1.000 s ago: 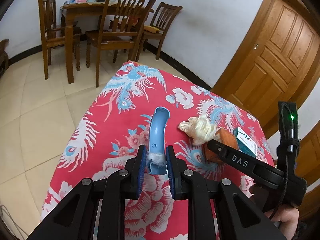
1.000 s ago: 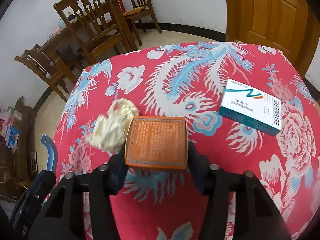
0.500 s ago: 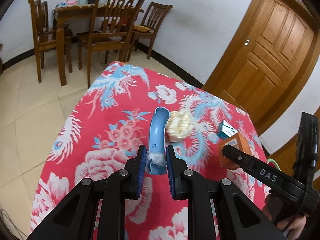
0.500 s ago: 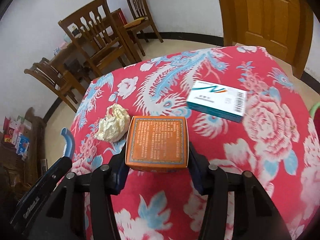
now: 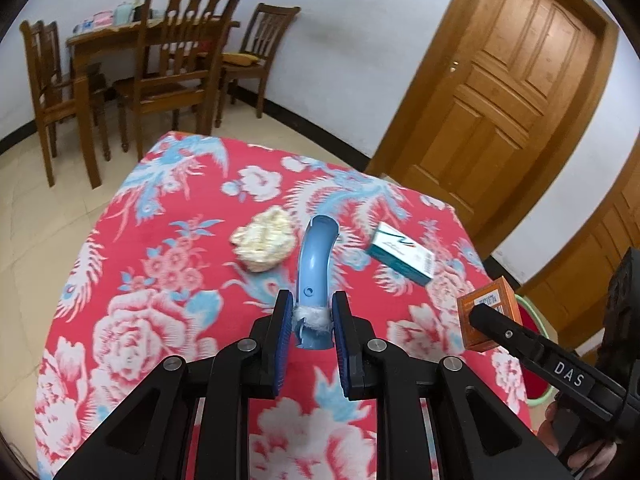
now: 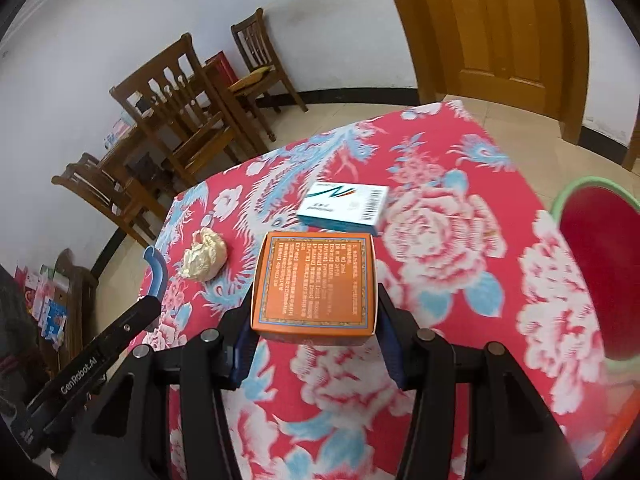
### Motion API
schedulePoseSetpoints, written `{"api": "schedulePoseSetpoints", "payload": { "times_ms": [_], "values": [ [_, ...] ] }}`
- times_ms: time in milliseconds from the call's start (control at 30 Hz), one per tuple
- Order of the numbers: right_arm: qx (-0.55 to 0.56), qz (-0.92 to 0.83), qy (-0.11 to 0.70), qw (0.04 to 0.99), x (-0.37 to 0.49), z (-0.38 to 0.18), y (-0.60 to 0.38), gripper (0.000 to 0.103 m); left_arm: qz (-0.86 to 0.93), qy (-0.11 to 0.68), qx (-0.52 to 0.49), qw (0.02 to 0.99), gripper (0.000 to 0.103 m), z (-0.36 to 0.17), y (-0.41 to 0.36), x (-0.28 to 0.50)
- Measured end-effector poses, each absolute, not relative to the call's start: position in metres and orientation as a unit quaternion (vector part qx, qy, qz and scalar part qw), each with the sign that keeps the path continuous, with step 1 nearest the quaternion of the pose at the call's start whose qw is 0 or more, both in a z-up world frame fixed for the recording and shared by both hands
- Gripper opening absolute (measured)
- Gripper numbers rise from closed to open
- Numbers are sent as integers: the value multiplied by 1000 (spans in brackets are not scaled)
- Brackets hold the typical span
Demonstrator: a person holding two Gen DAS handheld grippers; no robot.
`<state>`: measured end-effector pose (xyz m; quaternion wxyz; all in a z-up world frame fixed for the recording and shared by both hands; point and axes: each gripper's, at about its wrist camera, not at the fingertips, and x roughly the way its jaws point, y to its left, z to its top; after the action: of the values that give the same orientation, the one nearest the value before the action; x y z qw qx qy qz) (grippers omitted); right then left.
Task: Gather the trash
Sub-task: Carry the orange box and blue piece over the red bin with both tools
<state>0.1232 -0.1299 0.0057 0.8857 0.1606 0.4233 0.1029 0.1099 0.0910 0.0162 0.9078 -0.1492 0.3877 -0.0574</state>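
Note:
My left gripper (image 5: 310, 326) is shut on a curved blue plastic piece (image 5: 316, 264) with white fluff at its base, held above the red floral tablecloth (image 5: 160, 320). My right gripper (image 6: 316, 344) is shut on an orange box (image 6: 314, 284), lifted over the table; the box also shows at the right of the left wrist view (image 5: 490, 316). A crumpled yellowish paper wad (image 5: 264, 244) and a white and teal box (image 5: 402, 252) lie on the cloth. They also show in the right wrist view, the wad (image 6: 205, 254) and the box (image 6: 344, 208).
A red bin with a green rim (image 6: 600, 264) stands off the table's right edge. Wooden chairs (image 5: 180, 64) and a table stand at the back left. A wooden door (image 5: 508, 92) is behind the table.
Both grippers rose and drew back with their loads. The orange box moved right, away from the paper wad, toward the red bin, which has come into view.

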Motion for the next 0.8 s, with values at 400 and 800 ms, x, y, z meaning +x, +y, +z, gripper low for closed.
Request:
{"api": "schedulePoseSetpoints", "payload": {
  "times_ms": [400,800],
  "values": [
    [190,59,402,894,92,15,-198,55,-110,393,-123,905,20,28,37,107],
    [229,-4,388,893,68,10,-279,55,-172,406,-96,892,20,28,-35,114]
  ]
}}
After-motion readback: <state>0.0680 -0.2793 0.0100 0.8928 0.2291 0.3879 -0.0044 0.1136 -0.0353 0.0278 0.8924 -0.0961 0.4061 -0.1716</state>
